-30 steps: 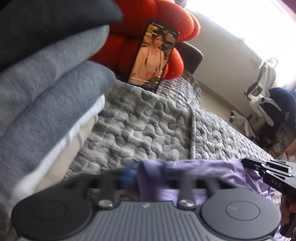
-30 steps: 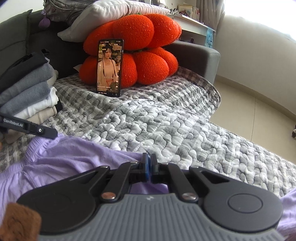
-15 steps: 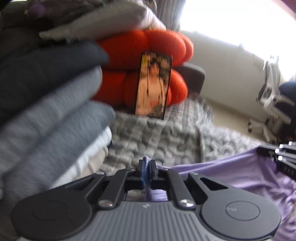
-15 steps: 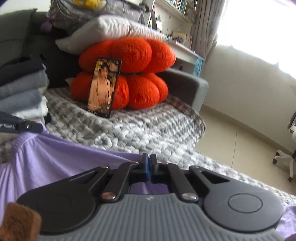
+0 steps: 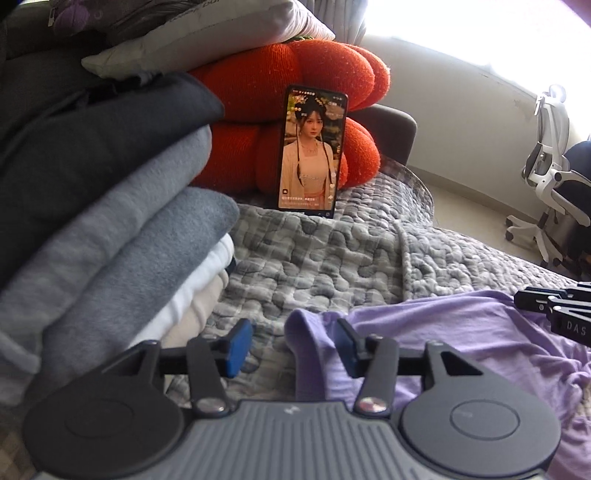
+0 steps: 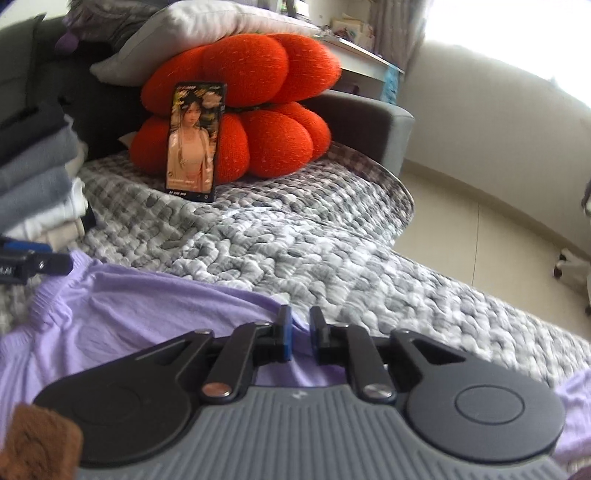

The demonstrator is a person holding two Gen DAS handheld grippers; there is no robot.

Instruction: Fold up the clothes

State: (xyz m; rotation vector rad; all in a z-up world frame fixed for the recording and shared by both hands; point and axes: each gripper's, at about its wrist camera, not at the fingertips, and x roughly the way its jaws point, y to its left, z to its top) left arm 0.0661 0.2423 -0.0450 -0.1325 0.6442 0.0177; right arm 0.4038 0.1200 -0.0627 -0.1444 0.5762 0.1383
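On the grey quilt [image 6: 332, 258], rumpled lilac garment [image 6: 147, 314], both jaws parted, gripping nothing

A dark grey upholstered sofa [image 6: 388, 122] is covered by a grey-and-white quilted blanket [image 6: 295, 240]. Against its back leans an orange knitted pumpkin-shaped cushion [image 6: 258, 99], with a pale grey pillow [image 6: 192, 33] on top. Beyond the armrest lie a beige tiled floor [image 6: 480, 229] and a cream wall [image 6: 498, 110]. Bright daylight floods a window [image 5: 480, 33]; a white office chair [image 5: 546, 166] stands beneath.
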